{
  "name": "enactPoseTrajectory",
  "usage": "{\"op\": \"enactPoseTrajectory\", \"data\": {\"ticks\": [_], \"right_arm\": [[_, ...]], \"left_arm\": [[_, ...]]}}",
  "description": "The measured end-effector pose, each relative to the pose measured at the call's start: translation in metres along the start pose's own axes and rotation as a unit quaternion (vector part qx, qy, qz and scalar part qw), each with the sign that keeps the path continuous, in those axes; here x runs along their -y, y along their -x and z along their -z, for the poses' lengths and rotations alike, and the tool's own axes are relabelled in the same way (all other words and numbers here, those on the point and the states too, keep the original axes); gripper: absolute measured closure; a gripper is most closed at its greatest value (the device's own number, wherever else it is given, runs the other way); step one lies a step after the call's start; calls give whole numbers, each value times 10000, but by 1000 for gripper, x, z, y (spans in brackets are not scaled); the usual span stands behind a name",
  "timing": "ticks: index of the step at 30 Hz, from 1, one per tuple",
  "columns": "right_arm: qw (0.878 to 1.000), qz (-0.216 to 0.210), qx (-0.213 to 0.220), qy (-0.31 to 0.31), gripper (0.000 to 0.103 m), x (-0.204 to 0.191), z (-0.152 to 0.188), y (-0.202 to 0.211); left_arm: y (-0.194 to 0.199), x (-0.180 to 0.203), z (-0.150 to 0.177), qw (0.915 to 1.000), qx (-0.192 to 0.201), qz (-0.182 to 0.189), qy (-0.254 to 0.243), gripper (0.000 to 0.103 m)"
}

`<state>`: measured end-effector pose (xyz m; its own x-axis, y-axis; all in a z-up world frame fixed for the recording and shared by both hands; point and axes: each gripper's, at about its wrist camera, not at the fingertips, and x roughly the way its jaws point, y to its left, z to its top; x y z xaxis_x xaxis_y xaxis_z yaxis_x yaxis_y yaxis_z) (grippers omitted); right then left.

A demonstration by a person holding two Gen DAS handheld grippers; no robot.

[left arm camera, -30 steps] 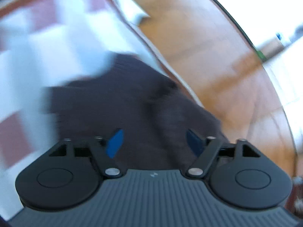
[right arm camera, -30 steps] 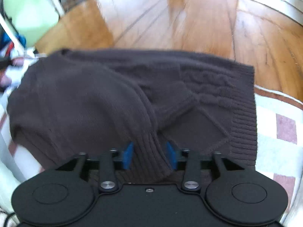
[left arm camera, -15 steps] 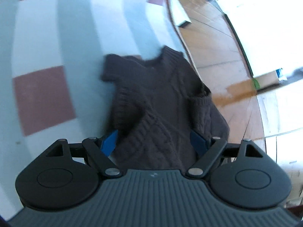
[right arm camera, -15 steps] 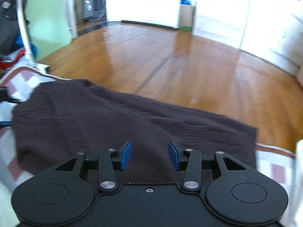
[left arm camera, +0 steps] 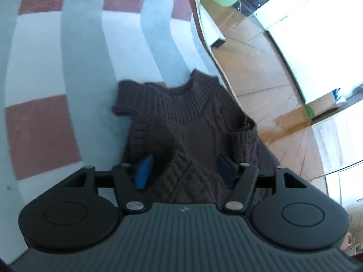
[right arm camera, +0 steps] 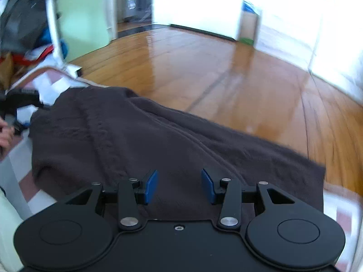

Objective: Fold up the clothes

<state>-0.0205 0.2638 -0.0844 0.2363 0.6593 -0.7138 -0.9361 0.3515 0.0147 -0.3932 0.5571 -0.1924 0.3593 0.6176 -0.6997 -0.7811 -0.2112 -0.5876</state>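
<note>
A dark brown cable-knit sweater [left arm camera: 192, 122] lies on a checked blanket [left arm camera: 68, 68], collar away from me and one short sleeve out to the left. My left gripper [left arm camera: 184, 172] sits low on the sweater's body. Its jaws are closing, a raised fold of knit stands between the blue pads [left arm camera: 143, 174], and they do not pinch it. In the right wrist view the sweater [right arm camera: 136, 136] spreads wide. A ridge of its fabric runs down into my right gripper [right arm camera: 179, 186], and dark knit fills the gap between its pads.
The blanket's edge [left arm camera: 204, 40] meets a glossy wooden floor [right arm camera: 215, 72]. A green wall [right arm camera: 84, 18], a white pole [right arm camera: 53, 22] and piled bags [right arm camera: 20, 22] stand at the left. A cardboard box [left arm camera: 322, 104] sits by white doors. A hand [right arm camera: 5, 136] shows at the left edge.
My left gripper has come down closer onto the sweater and its jaws have narrowed around a fold. The right wrist view has swung from looking down on the ribbed cuff to looking across the floor.
</note>
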Motion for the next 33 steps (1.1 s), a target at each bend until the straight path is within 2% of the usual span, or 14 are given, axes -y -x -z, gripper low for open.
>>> {"op": "enactPoseTrajectory", "data": {"ticks": [4, 5, 6, 10, 13, 14, 18, 21, 24, 26, 28, 30, 32, 33], "right_arm": [[9990, 274, -79, -351, 55, 28, 17, 13], [9986, 378, -31, -373, 55, 33, 20, 17], [9981, 459, 12, -400, 55, 36, 22, 20], [9965, 618, 88, -563, 55, 52, 27, 27], [9957, 596, 91, -702, 55, 59, 27, 25], [9955, 570, 102, -748, 55, 60, 26, 24], [9952, 475, 173, -840, 55, 64, 22, 26], [9955, 435, 261, -798, 55, 68, 21, 31], [9957, 28, 240, -890, 56, 81, 28, 32], [9928, -112, 130, -1183, 56, 93, 38, 25], [9861, -176, -39, -1652, 56, 104, 49, 17], [9777, -347, -90, -2070, 56, 109, 57, 14], [9744, -472, -149, -2191, 56, 107, 59, 10], [9743, -539, -184, -2178, 56, 104, 57, 7]], "left_arm": [[-9, -2, 0, 9997, 10, 196, 134, 42], [-13, -3, -1, 9994, -84, 312, 155, 73], [-13, -3, -1, 9992, -130, 346, 145, 92], [-12, 1, 0, 9987, -275, 413, 79, 95], [0, 43, 4, 9944, -190, 239, -1008, 96], [6, 69, 12, 9853, -55, 118, -1702, 96], [38, 138, 56, 9529, -170, 1168, -2795, 98], [78, 184, 120, 9060, -394, 2269, -3551, 103], [83, 222, 208, 8535, -1390, 2529, -4339, 103], [68, 228, 254, 8332, -1977, 2271, -4638, 100], [64, 223, 268, 8309, -2126, 2018, -4729, 100], [74, 217, 255, 8407, -1640, 1754, -4853, 92], [83, 213, 230, 8524, -836, 1368, -4978, 50], [83, 210, 216, 8566, -528, 1144, -5003, 42]]}}
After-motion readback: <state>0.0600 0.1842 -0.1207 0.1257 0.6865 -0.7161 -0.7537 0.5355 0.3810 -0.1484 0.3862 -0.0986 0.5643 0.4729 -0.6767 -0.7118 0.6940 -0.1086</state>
